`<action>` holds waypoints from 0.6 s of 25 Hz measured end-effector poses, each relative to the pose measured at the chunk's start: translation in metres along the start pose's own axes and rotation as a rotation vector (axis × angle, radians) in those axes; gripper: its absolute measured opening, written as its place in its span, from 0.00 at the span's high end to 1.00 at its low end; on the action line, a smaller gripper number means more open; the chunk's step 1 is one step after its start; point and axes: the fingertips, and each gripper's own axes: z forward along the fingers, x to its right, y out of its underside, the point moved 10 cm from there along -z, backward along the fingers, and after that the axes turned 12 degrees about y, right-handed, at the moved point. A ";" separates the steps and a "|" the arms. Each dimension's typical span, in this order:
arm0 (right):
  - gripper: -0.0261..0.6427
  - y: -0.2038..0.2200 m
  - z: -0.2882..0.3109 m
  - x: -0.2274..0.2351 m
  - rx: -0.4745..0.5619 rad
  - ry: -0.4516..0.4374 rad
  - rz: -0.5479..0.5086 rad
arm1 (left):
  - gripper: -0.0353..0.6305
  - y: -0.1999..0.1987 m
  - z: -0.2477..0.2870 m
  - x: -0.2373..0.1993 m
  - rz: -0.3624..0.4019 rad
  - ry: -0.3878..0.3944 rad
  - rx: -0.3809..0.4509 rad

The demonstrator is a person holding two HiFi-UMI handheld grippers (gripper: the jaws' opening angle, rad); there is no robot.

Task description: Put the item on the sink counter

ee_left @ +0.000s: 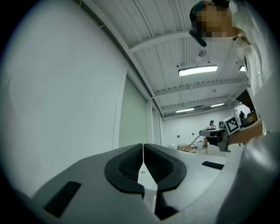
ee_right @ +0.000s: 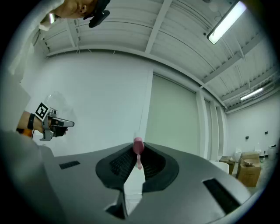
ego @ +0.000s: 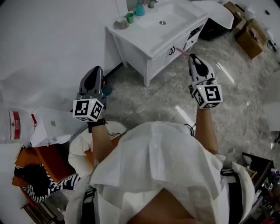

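Left gripper: your left gripper [ee_left: 143, 152] has its dark pads pressed flat together, with nothing between them.
Right gripper: your right gripper [ee_right: 138, 154] is clamped on a thin pink item [ee_right: 138, 148], which stands up out of the pads.
Item's place: in the head view the pink item pokes out of your right gripper's tip toward the sink counter [ego: 135, 37]. It is held in the air near the cabinet front and is not on the counter.
Head view alone: only this view shows the white counter. Its basin has a drain [ego: 162, 22], and a green cup [ego: 130, 17] and a teal bottle [ego: 140, 8] stand at its far end. Cardboard boxes [ego: 250, 38] sit on the grey floor [ego: 144, 100] well beyond it. You hold both grippers up, apart, one on each side.
Gripper views alone: both point up at a white ceiling with strip lights [ee_left: 197, 70], so neither shows the counter or the floor. Each shows the other gripper off to one side with its marker cube.
Right gripper view alone: a pale thin stem rises from the pink part. In the head view it is too small to make out.
Left gripper view alone: it confirms the shut, empty pads, which the head view cannot show.
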 end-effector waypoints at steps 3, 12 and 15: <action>0.92 -0.002 0.004 0.001 0.004 -0.007 -0.007 | 0.92 -0.002 0.003 -0.002 0.002 -0.001 0.000; 0.92 -0.002 0.010 0.003 0.009 -0.005 0.015 | 0.92 -0.003 0.007 -0.003 0.007 0.007 -0.001; 0.92 -0.002 0.013 0.001 0.010 -0.012 0.034 | 0.92 -0.002 0.006 -0.004 0.007 0.002 -0.002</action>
